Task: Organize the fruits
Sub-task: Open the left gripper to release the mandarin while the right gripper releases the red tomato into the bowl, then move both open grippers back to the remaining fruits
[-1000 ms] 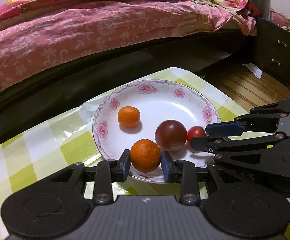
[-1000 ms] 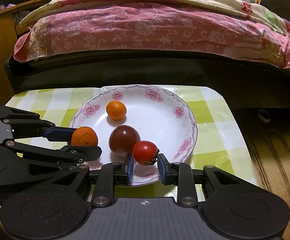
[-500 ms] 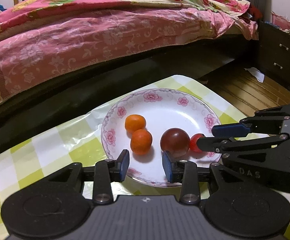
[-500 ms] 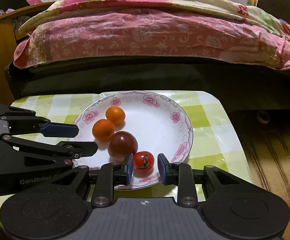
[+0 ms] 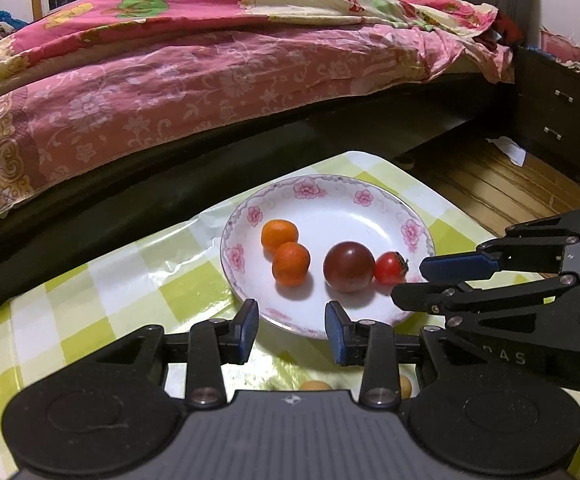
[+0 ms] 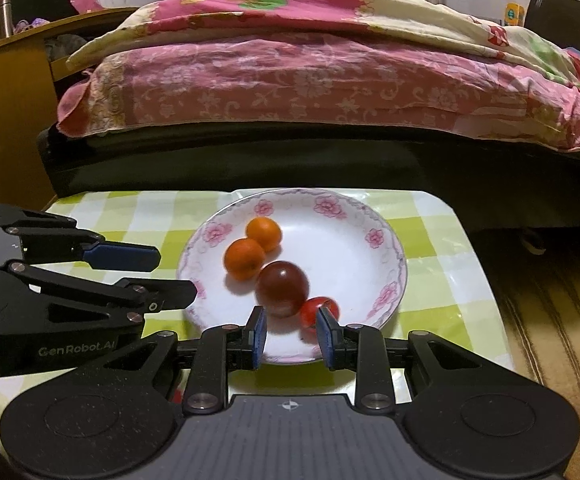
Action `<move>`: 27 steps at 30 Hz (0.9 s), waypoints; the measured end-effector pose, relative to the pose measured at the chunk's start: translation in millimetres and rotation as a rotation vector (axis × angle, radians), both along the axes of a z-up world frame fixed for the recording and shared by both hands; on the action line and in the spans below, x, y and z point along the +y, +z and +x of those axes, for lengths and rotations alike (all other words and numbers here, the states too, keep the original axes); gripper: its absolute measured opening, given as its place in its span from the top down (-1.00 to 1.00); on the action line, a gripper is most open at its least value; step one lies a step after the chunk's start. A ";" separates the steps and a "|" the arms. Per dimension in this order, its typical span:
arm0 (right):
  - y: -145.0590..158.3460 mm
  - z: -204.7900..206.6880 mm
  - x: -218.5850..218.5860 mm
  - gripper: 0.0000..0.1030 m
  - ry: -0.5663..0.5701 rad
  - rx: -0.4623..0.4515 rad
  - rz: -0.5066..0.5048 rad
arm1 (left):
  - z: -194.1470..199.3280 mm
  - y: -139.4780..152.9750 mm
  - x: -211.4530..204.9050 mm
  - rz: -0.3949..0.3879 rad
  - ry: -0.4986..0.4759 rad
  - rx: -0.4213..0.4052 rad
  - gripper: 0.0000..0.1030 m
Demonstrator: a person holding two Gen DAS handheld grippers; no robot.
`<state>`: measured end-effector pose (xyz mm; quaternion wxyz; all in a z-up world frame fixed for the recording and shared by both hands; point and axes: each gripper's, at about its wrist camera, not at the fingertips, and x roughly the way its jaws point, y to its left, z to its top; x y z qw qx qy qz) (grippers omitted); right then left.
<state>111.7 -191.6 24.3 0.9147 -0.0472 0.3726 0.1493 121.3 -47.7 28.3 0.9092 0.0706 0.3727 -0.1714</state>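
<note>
A white floral plate [image 5: 370,216] [image 6: 354,224] sits on the green-checked table. In it lie two oranges [image 5: 291,263] [image 6: 244,259], touching, a dark red fruit [image 5: 348,267] [image 6: 282,288] and a small red tomato [image 5: 389,267] [image 6: 314,310]. My left gripper [image 5: 292,332] is open and empty, just short of the plate's near rim. My right gripper [image 6: 292,336] is open and empty at the near rim, with the tomato just beyond its right finger. Each gripper shows side-on in the other's view.
A bed with a pink floral quilt [image 5: 209,68] [image 6: 330,64] runs along the far side of the table. A dark nightstand [image 5: 562,108] and wooden floor [image 6: 550,320] lie to the right. Two small orange things [image 5: 316,386] peek out under my left gripper.
My left gripper let go of an orange, now beside the other one. My right gripper let go of the tomato. Both have pulled back from the plate.
</note>
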 end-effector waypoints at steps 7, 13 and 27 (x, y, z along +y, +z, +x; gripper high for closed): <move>-2.7 -17.0 2.7 0.50 0.032 0.035 -0.005 | -22.9 0.9 11.1 0.010 -0.017 0.029 0.15; -6.3 -28.5 6.9 0.50 0.059 0.065 -0.021 | -41.0 -4.5 20.3 0.032 -0.031 0.068 0.15; -10.2 -51.5 11.4 0.46 0.100 0.126 -0.022 | -47.5 -30.2 27.0 0.085 -0.064 0.126 0.15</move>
